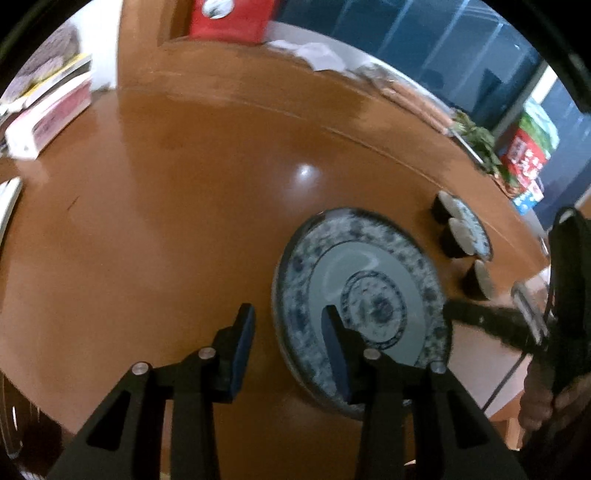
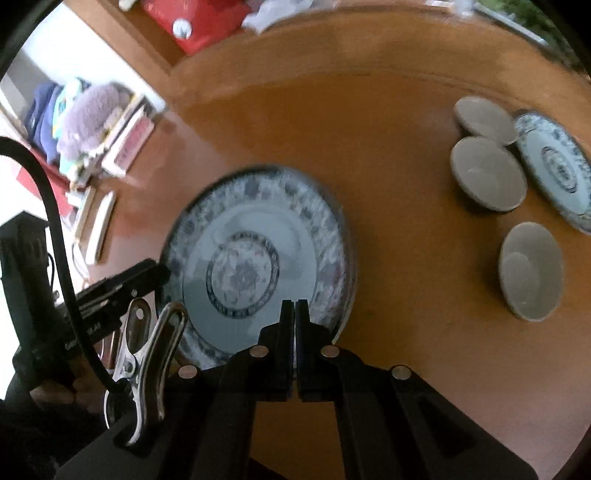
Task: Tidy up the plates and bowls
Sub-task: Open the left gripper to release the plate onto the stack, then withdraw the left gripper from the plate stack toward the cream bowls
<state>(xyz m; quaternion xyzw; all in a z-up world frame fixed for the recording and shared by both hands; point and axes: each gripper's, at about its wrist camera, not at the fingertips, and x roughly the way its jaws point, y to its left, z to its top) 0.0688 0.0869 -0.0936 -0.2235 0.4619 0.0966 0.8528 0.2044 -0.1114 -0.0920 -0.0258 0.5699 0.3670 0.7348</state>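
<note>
A large blue-and-white patterned plate [image 1: 369,266] [image 2: 258,229] lies flat on the brown round table [image 1: 166,221]. My left gripper [image 1: 287,310] is open and straddles the plate's left rim, one finger over the plate and one outside it, with table showing between pad and rim. My right gripper [image 2: 295,302] is shut, its tips over the plate's near rim, and I see nothing between them. Three grey bowls [image 2: 487,173] and a second patterned plate [image 2: 554,170] sit apart to the right.
Books [image 1: 48,122] and a red box [image 1: 229,18] lie at the table's far left and back. A plant [image 1: 476,140] and a colourful carton [image 1: 528,155] stand at the right edge. A metal clip [image 2: 147,350] hangs beside my right gripper.
</note>
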